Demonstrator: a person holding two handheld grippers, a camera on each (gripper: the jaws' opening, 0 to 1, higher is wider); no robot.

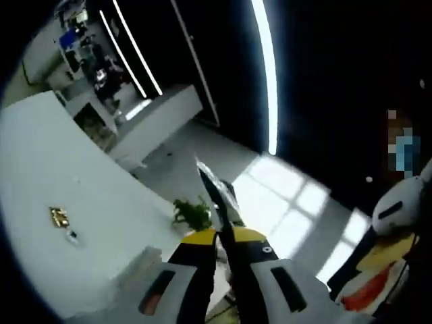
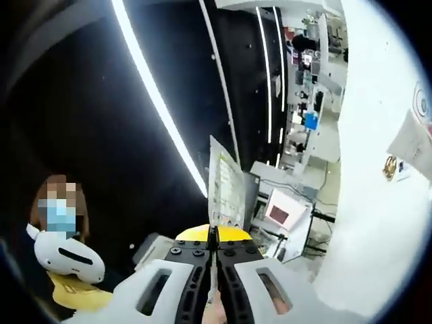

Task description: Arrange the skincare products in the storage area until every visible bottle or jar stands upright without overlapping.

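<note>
— Looking along the left gripper (image 1: 226, 260), what do you make of it?

— Its two white-and-black jaws with yellow tips stand pressed nearly together, pinching a thin flat sachet with a shiny dark face (image 1: 217, 196) that sticks up edge-on from between them. Behind it lie a pale grey floor (image 1: 196, 152) with bright window patches, a small green potted plant (image 1: 191, 212), and a broad white wall (image 1: 47, 182) carrying a little gold-coloured plaque (image 1: 59, 216). A long white ceiling light strip (image 1: 266, 67) runs across the dark above.

— Anything at the right edge?

— A rounded white housing with a black slot (image 1: 398, 206), which looks like the other gripper, though I cannot tell for certain. Beneath it are yellow and orange shapes, too blurred to name.

— And the right gripper (image 2: 213, 270)?

— Also closed narrow, its jaws clamped on a flat white printed sheet or packet (image 2: 226, 185) rising upright between them; the print is too small to read. At lower left sits a white rounded device with a black slot (image 2: 67, 256), a person in a yellow top (image 2: 71, 290) behind it.

— Bottles or jars?

— I cannot make any out; a cluttered white shelving area (image 2: 307, 88) shows far off.
</note>
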